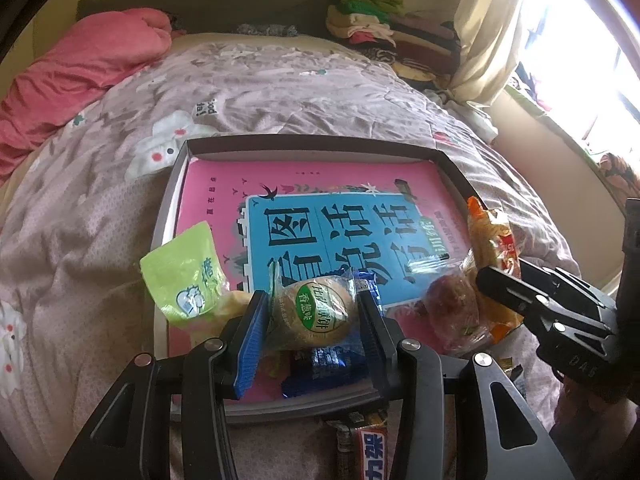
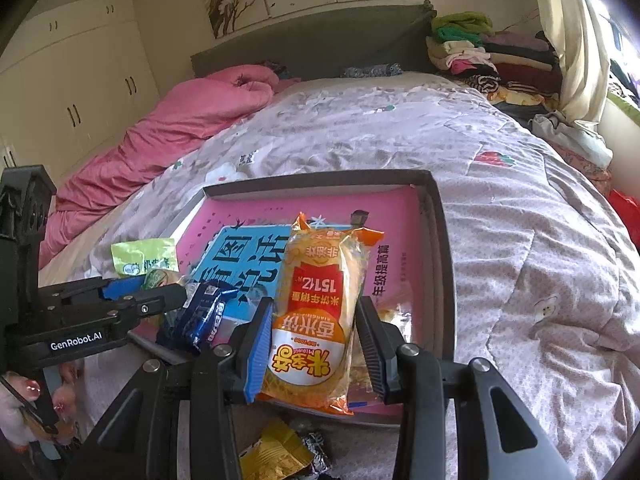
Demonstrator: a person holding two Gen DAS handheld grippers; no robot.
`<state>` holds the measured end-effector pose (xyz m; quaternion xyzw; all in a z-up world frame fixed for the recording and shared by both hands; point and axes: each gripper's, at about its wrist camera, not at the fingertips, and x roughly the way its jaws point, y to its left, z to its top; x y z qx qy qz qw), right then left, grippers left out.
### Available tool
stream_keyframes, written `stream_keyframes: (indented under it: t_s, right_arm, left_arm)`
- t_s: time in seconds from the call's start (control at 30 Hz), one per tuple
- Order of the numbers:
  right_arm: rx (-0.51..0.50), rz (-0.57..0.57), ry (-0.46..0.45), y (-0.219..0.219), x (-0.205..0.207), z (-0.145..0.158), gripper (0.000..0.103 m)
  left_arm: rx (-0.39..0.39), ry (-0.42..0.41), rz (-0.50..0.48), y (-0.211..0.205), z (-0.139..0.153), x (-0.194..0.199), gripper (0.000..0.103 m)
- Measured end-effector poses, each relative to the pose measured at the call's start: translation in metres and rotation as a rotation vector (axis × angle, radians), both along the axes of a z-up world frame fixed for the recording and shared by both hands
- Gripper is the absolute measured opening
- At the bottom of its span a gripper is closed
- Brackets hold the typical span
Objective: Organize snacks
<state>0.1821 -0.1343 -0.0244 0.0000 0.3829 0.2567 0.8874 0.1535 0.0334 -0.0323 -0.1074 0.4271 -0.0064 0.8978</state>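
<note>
A shallow grey box [image 1: 304, 145] with a pink and blue book cover inside lies on the bed; it also shows in the right wrist view [image 2: 442, 248]. My left gripper [image 1: 312, 320] is shut on a round wrapped biscuit [image 1: 316, 314] with a green label, above the box's near end. My right gripper [image 2: 314, 336] is shut on an orange rice-cracker pack [image 2: 320, 312], above the box's near right side. In the box lie a green pouch [image 1: 186, 276], a blue cookie pack [image 1: 324, 368] and a clear-wrapped red snack [image 1: 452, 304].
More wrapped snacks lie on the quilt in front of the box: a red-and-white bar [image 1: 370, 452] and a yellow packet [image 2: 276, 454]. A pink duvet [image 1: 76, 76] is at the far left. Folded clothes [image 2: 488, 56] pile at the far right by the curtain.
</note>
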Motion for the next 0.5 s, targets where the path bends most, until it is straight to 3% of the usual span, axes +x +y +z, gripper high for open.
stream_keyframes:
  t_s: [0.5]
  right_arm:
    - [-0.018, -0.025, -0.005, 0.000, -0.001, 0.000, 0.042]
  left_arm:
    - [-0.011, 0.002, -0.034, -0.011, 0.000, 0.001, 0.046]
